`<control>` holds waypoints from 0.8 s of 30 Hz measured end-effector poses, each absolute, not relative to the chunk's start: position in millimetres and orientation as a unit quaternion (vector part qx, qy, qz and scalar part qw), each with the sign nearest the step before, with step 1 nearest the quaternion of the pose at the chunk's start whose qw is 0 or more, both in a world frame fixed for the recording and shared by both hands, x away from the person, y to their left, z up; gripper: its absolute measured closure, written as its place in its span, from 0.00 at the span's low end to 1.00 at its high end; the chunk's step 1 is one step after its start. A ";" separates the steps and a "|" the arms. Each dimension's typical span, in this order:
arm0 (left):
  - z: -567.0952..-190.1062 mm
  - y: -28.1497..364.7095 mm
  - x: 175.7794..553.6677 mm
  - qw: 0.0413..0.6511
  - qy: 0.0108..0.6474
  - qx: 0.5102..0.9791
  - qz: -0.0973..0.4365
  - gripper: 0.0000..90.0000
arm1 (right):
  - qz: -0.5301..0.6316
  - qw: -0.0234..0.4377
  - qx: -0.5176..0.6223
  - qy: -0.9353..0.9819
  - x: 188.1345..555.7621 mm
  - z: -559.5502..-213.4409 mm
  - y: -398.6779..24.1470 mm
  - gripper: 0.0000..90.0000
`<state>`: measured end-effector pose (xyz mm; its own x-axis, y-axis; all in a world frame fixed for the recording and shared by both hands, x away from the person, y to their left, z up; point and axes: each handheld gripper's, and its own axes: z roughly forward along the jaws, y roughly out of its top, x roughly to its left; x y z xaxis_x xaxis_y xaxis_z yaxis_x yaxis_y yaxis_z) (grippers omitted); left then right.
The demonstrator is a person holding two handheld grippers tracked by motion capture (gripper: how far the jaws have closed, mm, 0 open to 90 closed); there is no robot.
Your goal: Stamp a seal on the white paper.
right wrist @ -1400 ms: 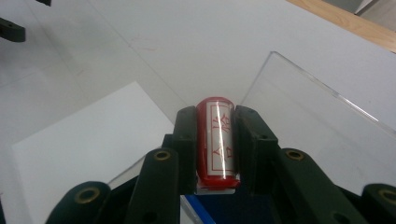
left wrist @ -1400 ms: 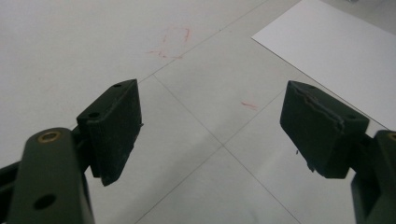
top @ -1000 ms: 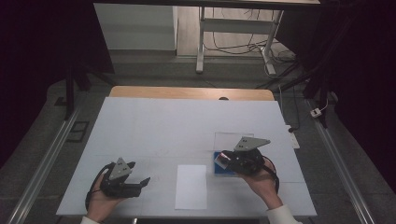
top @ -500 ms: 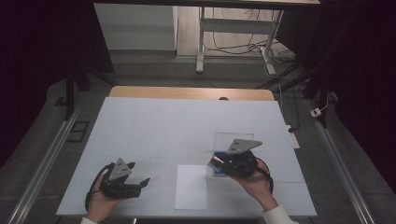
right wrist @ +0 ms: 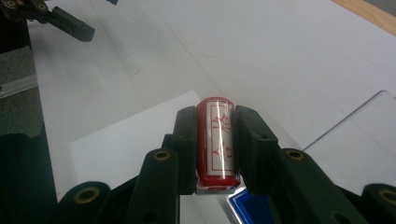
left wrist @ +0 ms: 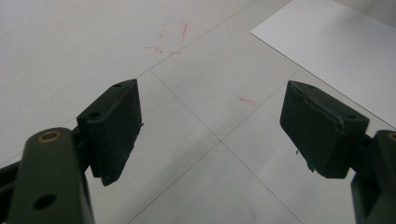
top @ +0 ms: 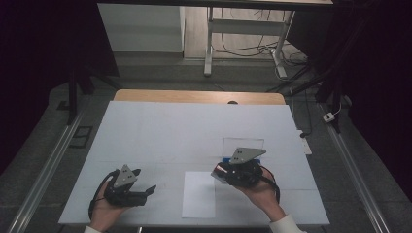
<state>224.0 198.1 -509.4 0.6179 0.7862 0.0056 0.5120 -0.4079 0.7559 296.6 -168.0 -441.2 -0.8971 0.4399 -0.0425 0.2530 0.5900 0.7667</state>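
— Looking at the right gripper (right wrist: 215, 140), what sits between its jaws?

— A red stamp (right wrist: 215, 140) with a white label, clamped from both sides. It hangs over the edge of the white sheet of paper (top: 199, 194), just beside a blue ink pad (right wrist: 250, 207).

— And on the table (top: 160, 131)?

— A clear plastic plate (top: 243, 144) lies flat just behind that hand (top: 260, 191).

— The left gripper (left wrist: 210, 130)?

— Its jaws stand wide apart with nothing between them, low above the table, left of the paper.
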 end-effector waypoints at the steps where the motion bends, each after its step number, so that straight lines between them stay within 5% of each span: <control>1: -509.2 198.0 223.9 0.373 0.396 0.819 0.184 0.24 | 0.410 0.112 0.195 0.884 295.9 -441.0 -167.3 0.78; 24: -509.0 196.0 223.6 0.373 0.394 0.820 0.183 0.24 | 0.394 0.092 0.172 0.898 286.3 -453.2 -141.0 0.78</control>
